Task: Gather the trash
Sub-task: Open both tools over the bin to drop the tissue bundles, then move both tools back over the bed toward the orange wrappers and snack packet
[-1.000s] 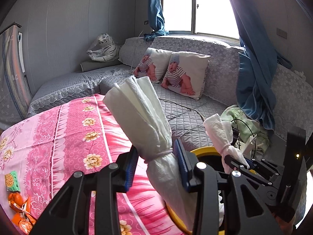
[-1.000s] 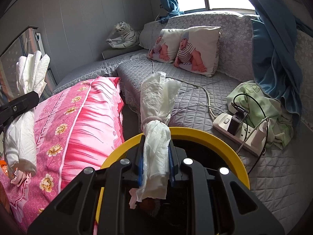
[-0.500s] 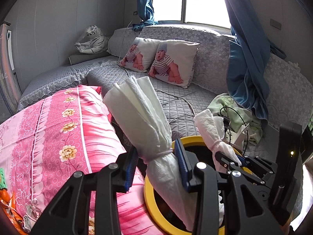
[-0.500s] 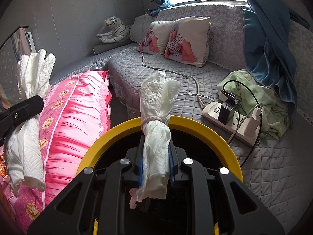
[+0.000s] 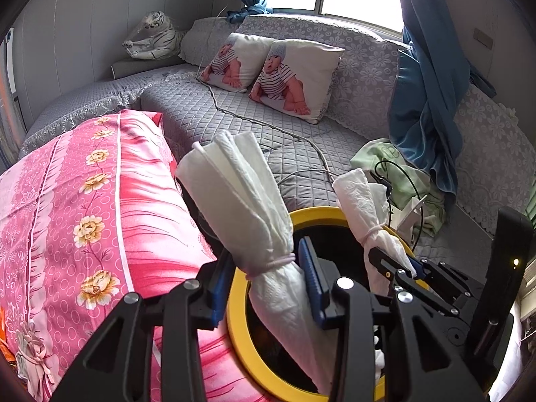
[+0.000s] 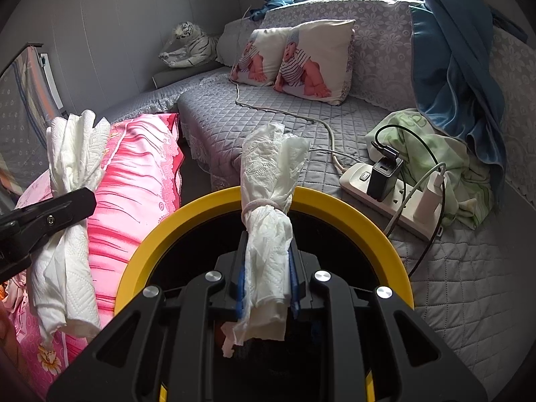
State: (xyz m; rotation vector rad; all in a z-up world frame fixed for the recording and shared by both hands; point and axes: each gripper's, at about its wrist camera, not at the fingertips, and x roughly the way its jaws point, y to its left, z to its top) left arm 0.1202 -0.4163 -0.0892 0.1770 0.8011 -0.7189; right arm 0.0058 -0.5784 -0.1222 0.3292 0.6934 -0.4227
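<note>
Left gripper (image 5: 264, 288): clamped on a bundle of white tissue; the blue pads press its sides just below the band.
Left tissue bundle (image 5: 254, 231): folded paper tied with a pale elastic band, its fanned top leaning to the far left, its lower end hanging over the bin's opening.
Right gripper (image 6: 267, 281): clenched tight on a second, thinner roll of tissue, pads flat against both sides.
Right tissue roll (image 6: 268, 207): crumpled white paper tied with a band, standing nearly upright between the fingers, its torn tail dangling over the dark inside of the bin.
Yellow-rimmed bin (image 6: 351, 207): round, black inside, directly below both grippers, near the edge of the grey sofa.
Pink floral quilt (image 5: 100, 207): left of the bin, touching or just beside its rim.
Power strip (image 6: 395, 201): on the sofa seat, just beyond the bin to the right, with a black charger and a white plug in it.
Green cloth (image 6: 445, 157): crumpled behind the power strip.
Baby-print cushions (image 5: 278, 73): two, far, against the sofa back.
Toy tiger (image 5: 154, 35): far left corner.
</note>
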